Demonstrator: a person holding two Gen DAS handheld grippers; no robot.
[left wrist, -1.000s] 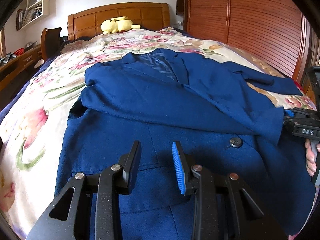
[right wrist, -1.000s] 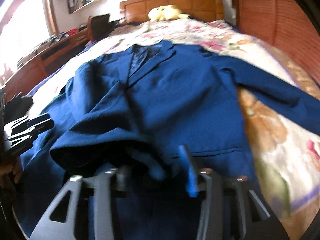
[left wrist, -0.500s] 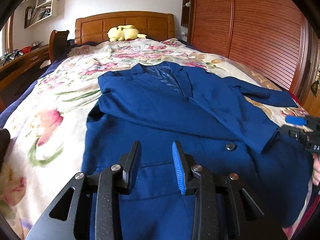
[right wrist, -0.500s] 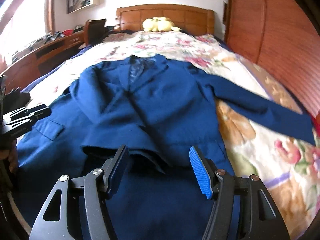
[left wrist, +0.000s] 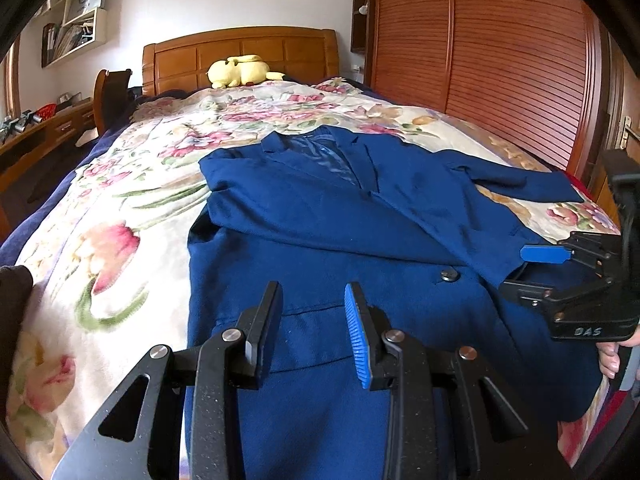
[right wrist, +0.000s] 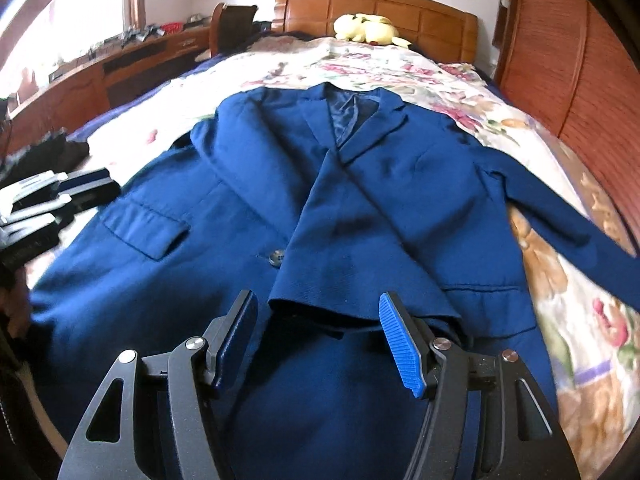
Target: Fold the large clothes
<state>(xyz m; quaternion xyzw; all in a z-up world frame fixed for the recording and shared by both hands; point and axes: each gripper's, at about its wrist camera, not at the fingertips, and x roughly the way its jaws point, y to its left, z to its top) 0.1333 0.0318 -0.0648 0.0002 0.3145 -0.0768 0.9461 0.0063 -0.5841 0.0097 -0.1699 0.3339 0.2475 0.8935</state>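
Matt blue woven cloth jacket [right wrist: 360, 208] on a soft floral quilt [left wrist: 120, 220]; glossy varnished wooden headboard [left wrist: 240, 56].

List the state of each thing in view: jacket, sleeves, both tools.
Jacket: flat on the bed, front up, lapels open.
Near sleeve: folded across the chest, cuff by the button.
Far sleeve: stretched out sideways on the bed, not yet folded.
Left tool: open, nothing between its pads.
Right tool: open, above the folded cuff, holding nothing.
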